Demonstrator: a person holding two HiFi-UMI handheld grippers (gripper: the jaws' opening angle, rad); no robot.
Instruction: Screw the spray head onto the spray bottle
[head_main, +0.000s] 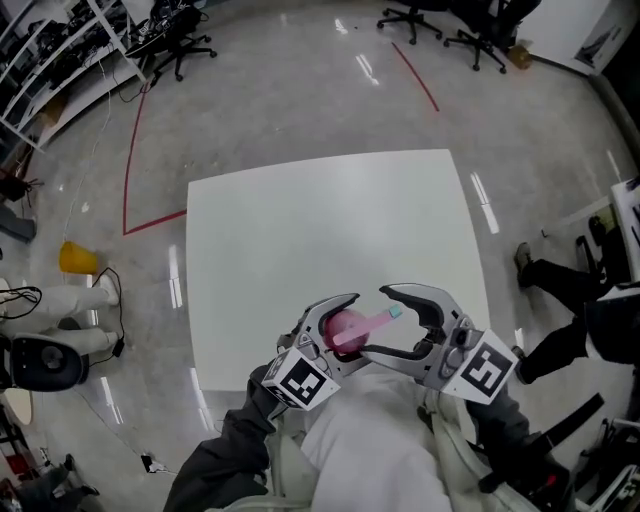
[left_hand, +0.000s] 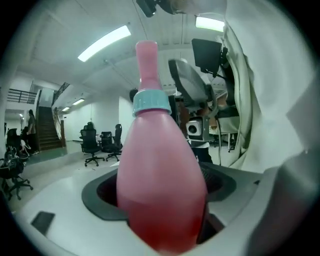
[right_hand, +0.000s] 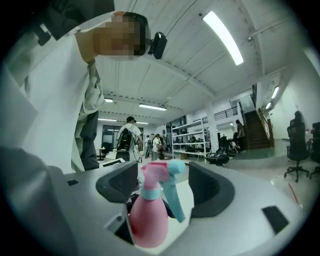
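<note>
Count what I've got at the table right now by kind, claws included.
Spray bottle, pink: 1
Spray head, on the bottle: 1
Claw: 2, the left claw and the right claw
Table, white: 1
Total: 5

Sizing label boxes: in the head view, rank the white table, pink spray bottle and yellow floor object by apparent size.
1. white table.
2. pink spray bottle, partly hidden.
3. yellow floor object: nearly the bottle's size and farther away, so that pair is unsure.
</note>
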